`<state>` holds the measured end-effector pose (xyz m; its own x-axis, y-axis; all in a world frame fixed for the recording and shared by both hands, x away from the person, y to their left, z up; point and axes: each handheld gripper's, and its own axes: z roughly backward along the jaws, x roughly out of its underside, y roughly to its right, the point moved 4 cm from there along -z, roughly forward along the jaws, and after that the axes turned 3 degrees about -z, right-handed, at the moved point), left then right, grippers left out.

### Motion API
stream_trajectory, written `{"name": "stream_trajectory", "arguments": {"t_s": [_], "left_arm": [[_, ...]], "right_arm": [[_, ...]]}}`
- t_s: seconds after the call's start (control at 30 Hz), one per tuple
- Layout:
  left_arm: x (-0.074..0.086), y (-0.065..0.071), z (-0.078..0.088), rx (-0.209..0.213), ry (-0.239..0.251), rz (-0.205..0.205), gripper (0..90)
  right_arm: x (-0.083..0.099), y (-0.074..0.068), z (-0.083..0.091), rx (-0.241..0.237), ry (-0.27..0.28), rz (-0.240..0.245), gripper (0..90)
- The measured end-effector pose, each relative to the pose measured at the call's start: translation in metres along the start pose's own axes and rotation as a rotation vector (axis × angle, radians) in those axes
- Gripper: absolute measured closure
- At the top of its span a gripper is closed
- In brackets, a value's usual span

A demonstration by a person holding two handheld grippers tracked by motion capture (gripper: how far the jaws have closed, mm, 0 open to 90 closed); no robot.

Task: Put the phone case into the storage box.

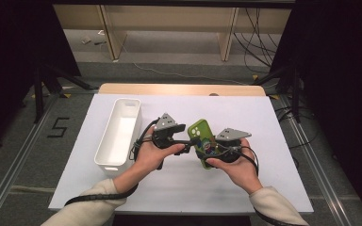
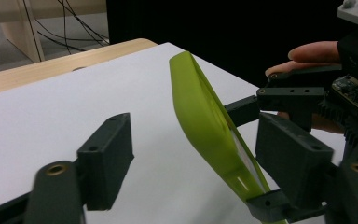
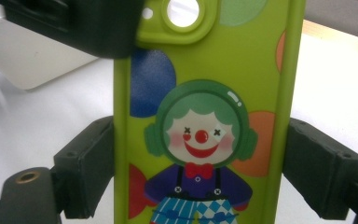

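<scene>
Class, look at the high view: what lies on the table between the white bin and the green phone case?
Between the white bin and the green phone case, the high view shows the left hand with its claw reaching toward the case.

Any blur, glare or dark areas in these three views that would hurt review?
High view: evenly lit white table, surroundings nearly black. Left gripper view: green phone case reasonably sharp, its near tongs slightly soft, black backdrop. Right gripper view: clown print on the case sharp enough, a dark blurred shape at top left, bright glare in the camera cutout.
</scene>
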<state>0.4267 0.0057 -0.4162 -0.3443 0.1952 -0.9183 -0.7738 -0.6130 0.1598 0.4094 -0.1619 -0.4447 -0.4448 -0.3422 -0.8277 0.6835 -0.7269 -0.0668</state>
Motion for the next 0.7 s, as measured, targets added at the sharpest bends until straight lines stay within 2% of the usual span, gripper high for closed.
{"name": "stream_trajectory", "arguments": {"t_s": [0.37,0.7], "left_arm": [[0.008,0.012,-0.017,0.021,-0.042,0.040,53.8],[0.008,0.015,-0.021,0.063,-0.029,0.088,69.3]], "right_arm": [[-0.001,-0.002,0.001,0.003,0.013,0.002,17.0],[-0.002,-0.004,0.001,0.007,0.022,0.011,17.0]]}}
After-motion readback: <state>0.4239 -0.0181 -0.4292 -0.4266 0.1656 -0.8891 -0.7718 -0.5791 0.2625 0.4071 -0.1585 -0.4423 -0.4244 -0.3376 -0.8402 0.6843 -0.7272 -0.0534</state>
